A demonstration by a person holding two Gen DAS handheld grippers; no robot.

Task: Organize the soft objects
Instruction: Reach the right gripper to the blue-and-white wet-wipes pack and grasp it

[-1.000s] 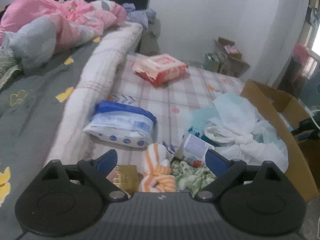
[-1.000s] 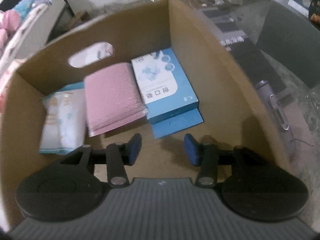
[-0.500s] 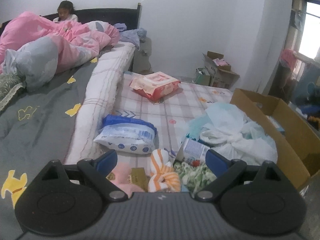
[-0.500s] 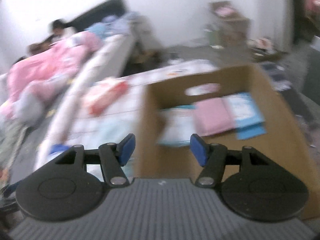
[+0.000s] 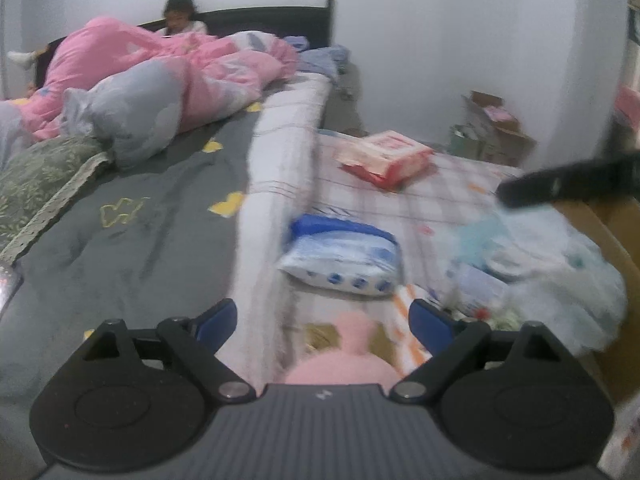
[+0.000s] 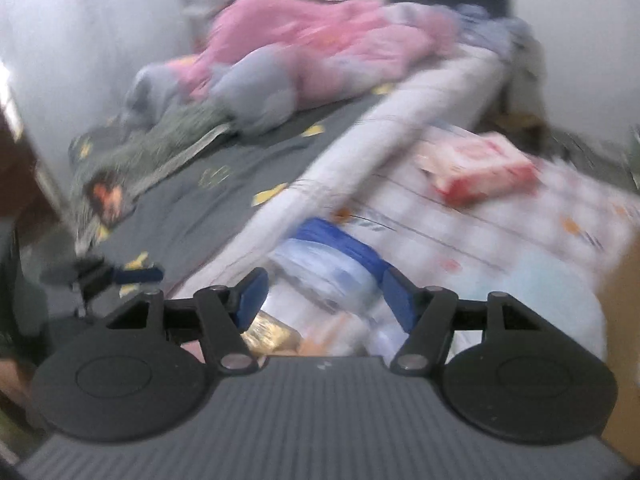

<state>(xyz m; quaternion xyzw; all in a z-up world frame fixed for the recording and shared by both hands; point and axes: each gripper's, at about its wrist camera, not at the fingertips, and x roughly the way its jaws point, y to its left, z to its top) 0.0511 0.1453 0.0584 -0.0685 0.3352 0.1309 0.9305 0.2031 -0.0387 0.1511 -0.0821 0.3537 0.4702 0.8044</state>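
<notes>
My left gripper (image 5: 323,318) is open and empty above a pile of soft things on the checked mattress (image 5: 436,196). A pink soft object (image 5: 340,364) lies just below its jaws, beside an orange-striped cloth (image 5: 408,316). A blue-and-white pack (image 5: 344,256) lies ahead, and a red-and-white pack (image 5: 386,156) farther back. My right gripper (image 6: 322,298) is open and empty, hovering over the same blue-and-white pack (image 6: 332,264). The red-and-white pack (image 6: 478,170) shows at its upper right. Both views are blurred.
A cardboard box edge (image 5: 596,224) stands at the right by crumpled white and light-blue bags (image 5: 560,256). A grey quilt (image 5: 132,220), pink bedding (image 5: 180,72) and a child (image 5: 180,14) are on the bed at left. The other gripper (image 5: 568,184) crosses the upper right.
My right gripper has swung out of the cardboard box and left over the mattress pile. My left gripper has drawn back slightly, and the pink object has come into view under it.
</notes>
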